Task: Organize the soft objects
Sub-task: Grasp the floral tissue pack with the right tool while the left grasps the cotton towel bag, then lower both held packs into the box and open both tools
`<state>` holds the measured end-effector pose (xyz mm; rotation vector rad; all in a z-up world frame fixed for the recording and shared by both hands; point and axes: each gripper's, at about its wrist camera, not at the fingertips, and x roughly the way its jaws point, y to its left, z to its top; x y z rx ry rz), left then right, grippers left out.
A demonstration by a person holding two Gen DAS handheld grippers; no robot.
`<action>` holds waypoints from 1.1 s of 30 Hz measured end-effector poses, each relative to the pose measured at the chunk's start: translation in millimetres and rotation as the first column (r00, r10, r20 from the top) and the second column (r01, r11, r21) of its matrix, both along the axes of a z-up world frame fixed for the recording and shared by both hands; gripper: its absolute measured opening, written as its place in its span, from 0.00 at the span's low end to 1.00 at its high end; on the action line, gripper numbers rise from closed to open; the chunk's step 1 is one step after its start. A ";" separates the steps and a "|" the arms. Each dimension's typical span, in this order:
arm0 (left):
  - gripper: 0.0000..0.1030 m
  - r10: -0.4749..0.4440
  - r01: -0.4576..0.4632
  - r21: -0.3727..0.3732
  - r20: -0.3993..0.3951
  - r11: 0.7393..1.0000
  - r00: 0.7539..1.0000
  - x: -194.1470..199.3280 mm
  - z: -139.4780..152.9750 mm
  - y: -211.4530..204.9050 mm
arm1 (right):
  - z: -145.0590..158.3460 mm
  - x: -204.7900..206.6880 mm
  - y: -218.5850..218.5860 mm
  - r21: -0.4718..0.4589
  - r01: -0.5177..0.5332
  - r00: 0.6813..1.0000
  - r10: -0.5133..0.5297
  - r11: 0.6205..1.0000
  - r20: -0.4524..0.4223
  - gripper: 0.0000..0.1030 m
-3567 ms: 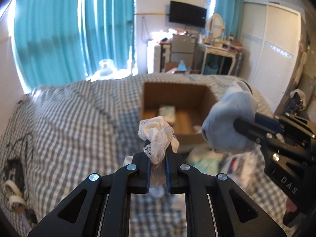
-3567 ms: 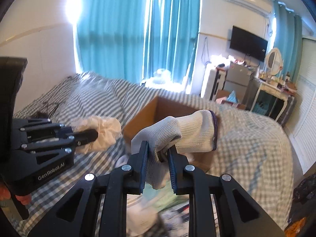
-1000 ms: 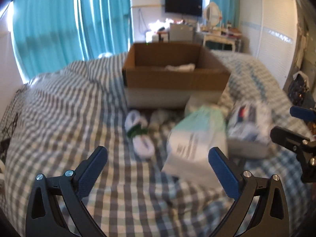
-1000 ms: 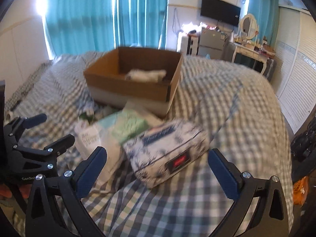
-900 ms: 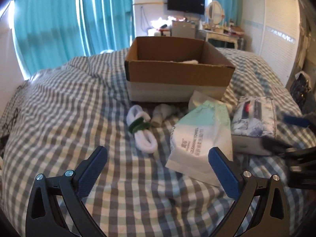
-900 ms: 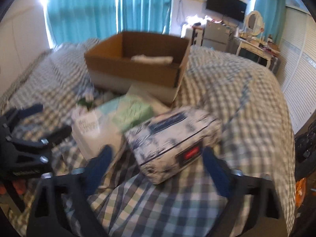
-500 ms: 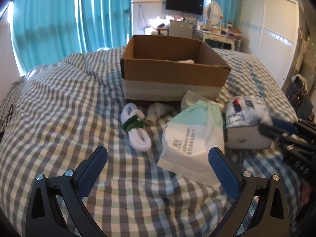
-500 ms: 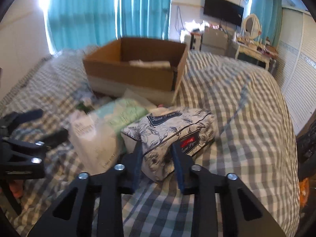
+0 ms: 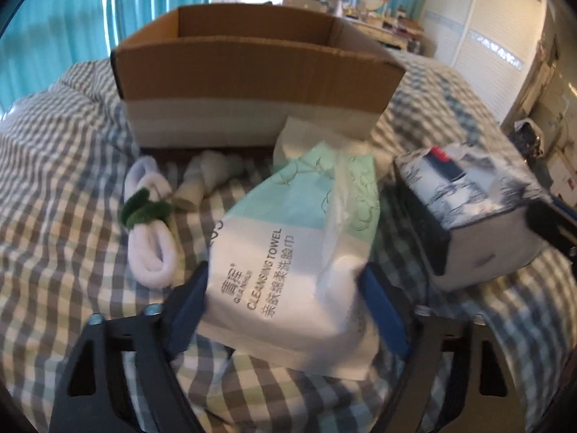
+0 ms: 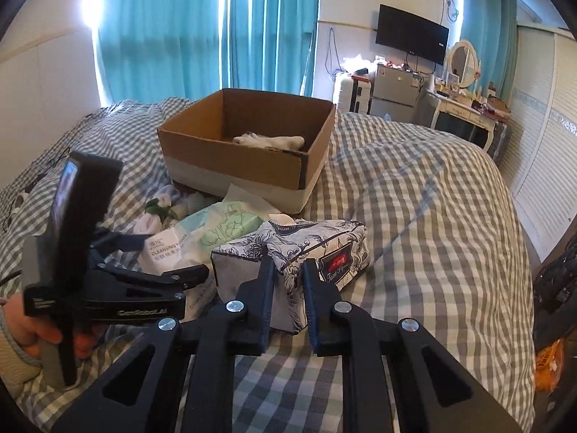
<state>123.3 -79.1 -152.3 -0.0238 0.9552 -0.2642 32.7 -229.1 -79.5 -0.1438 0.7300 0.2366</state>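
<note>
A white and mint cleansing towel pack (image 9: pixel 295 252) lies on the checked bed in front of a cardboard box (image 9: pixel 252 72). My left gripper (image 9: pixel 285 292) has its blue pads pressed on both sides of the pack's near end. It also shows in the right wrist view (image 10: pixel 173 252). My right gripper (image 10: pixel 288 274) is shut on the near corner of a blue-and-white floral tissue pack (image 10: pixel 306 249), also seen at the right of the left wrist view (image 9: pixel 468 198). White rolled socks (image 9: pixel 148 223) lie left of the towel pack. The box (image 10: pixel 249 144) holds pale cloth items (image 10: pixel 270 140).
The checked bedspread (image 10: pixel 414 216) stretches to the right of the box. Teal curtains (image 10: pixel 216 29) hang behind the bed. A dresser and small fridge (image 10: pixel 393 90) stand at the far wall, with white wardrobe doors (image 10: pixel 541 126) on the right.
Both grippers dropped their cloth items into the box, came back open, then closed. The right pinched the tissue pack; the left moved forward and closed around the towel pack.
</note>
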 end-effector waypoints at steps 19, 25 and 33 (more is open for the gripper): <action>0.19 0.107 -0.101 -0.069 0.099 0.993 0.989 -50.8 80.2 63.9 | 51.2 -15.2 38.7 -0.105 -0.089 0.991 0.098 0.991 0.089 0.06; 0.19 0.145 -0.135 -0.080 0.145 0.988 0.979 -52.5 108.2 86.6 | 73.5 -11.7 43.2 -0.097 -0.109 0.987 0.119 0.989 0.112 0.05; 0.19 0.138 -0.124 -0.081 0.194 0.989 0.971 -26.8 147.0 91.0 | 132.9 30.2 62.4 -0.108 -0.144 0.966 0.164 0.984 0.199 0.05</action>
